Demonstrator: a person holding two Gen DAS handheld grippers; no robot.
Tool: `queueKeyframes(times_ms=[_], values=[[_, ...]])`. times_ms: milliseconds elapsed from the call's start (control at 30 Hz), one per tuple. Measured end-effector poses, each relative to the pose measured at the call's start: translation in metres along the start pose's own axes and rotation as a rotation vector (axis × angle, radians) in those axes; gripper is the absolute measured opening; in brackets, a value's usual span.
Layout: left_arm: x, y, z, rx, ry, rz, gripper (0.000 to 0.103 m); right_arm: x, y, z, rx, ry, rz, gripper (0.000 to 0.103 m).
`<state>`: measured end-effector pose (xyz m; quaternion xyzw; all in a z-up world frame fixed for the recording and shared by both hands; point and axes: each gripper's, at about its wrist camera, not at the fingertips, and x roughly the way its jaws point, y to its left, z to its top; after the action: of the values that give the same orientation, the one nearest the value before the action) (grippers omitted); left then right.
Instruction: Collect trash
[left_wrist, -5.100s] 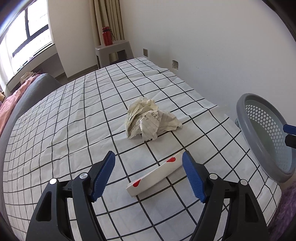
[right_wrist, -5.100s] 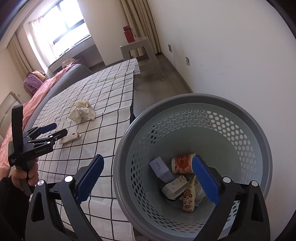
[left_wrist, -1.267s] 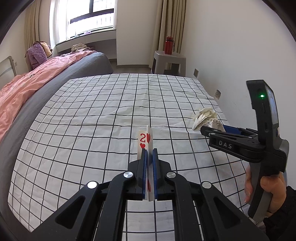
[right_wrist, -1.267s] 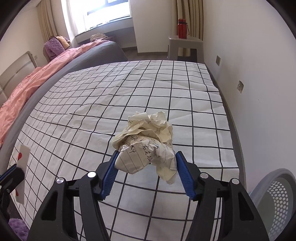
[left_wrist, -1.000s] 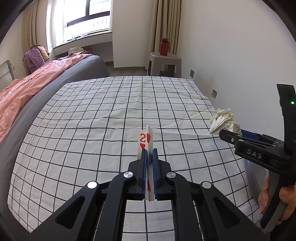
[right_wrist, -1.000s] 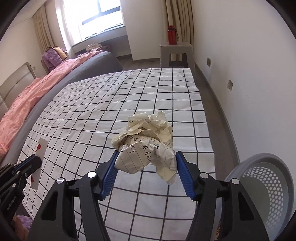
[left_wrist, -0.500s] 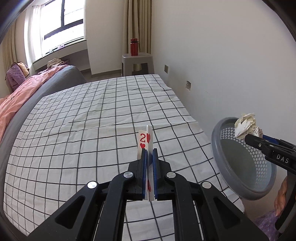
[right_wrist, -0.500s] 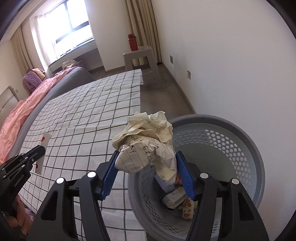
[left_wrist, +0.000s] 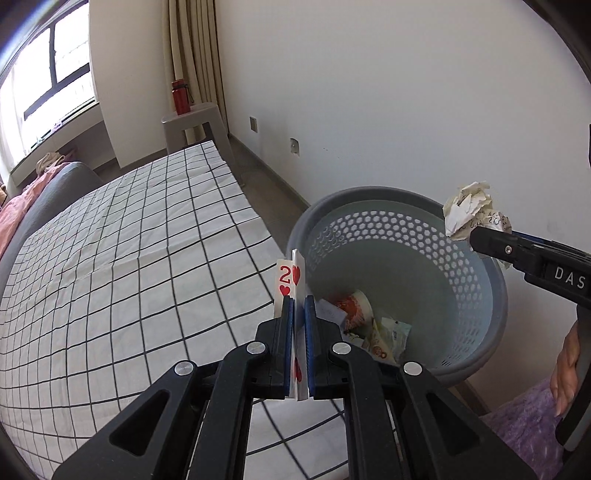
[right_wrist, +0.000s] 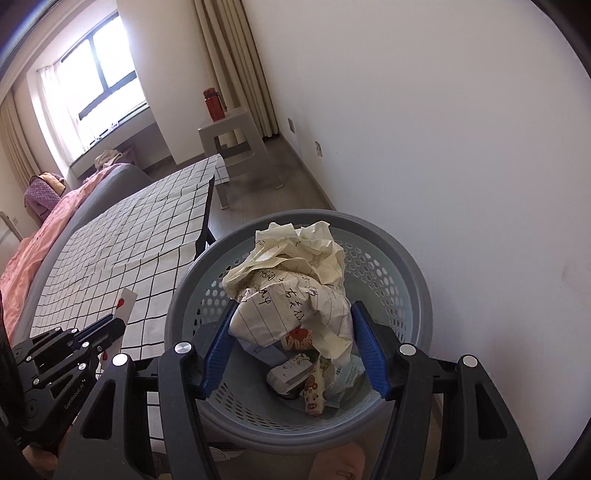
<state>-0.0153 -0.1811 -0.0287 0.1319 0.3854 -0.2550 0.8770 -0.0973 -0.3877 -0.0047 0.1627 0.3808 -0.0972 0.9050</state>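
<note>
While the left claw (left_wrist: 299, 306) pinches a playing card (left_wrist: 291, 275), the right claw (right_wrist: 291, 332) clamps crumpled paper (right_wrist: 291, 280) above the basket (right_wrist: 417, 273).

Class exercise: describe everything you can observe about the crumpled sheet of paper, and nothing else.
The crumpled paper is a cream, ruled sheet with dark handwriting, balled loosely with sharp creases and a flap hanging below. The blue pads of the right hand-held gripper clamp it on both sides. It hangs in the air above the open mouth of the grey perforated wastebasket, clear of the rim and of the trash inside. In the left wrist view it shows at that gripper's tip.
</note>
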Motion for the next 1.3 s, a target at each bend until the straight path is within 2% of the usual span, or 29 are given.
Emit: queueKeyframes(times_ms=[200,567,667,733,767,833,900,1300], values=[[0.020,-0.021,0.018,0.022,0.012,-0.035,0.006,0.004,-0.022,0.001,0.039,0.012,0.006,0.060],[0.043,-0.034,0.039,0.023,0.014,-0.082,0.007,0.015,-0.032,0.004,0.037,0.035,-0.007,0.062],[0.045,-0.031,0.040,0.010,0.014,-0.081,0.017,0.017,-0.031,0.004,0.037,0.036,-0.015,0.066],[0.045,-0.029,0.040,-0.002,0.010,-0.078,0.039,0.016,-0.030,0.004,0.035,0.029,-0.021,0.069],[0.044,-0.027,0.040,-0.009,0.004,-0.075,0.045,0.015,-0.029,0.005,0.033,0.023,-0.023,0.071],[0.041,-0.025,0.040,-0.013,-0.008,-0.069,0.052,0.013,-0.028,0.005,0.032,0.008,-0.025,0.080],[0.038,-0.024,0.040,-0.015,-0.015,-0.062,0.059,0.013,-0.028,0.005,0.032,0.004,-0.020,0.082],[0.030,-0.019,0.036,-0.027,-0.033,-0.044,0.064,0.016,-0.018,0.006,0.013,0.008,-0.014,0.084]])
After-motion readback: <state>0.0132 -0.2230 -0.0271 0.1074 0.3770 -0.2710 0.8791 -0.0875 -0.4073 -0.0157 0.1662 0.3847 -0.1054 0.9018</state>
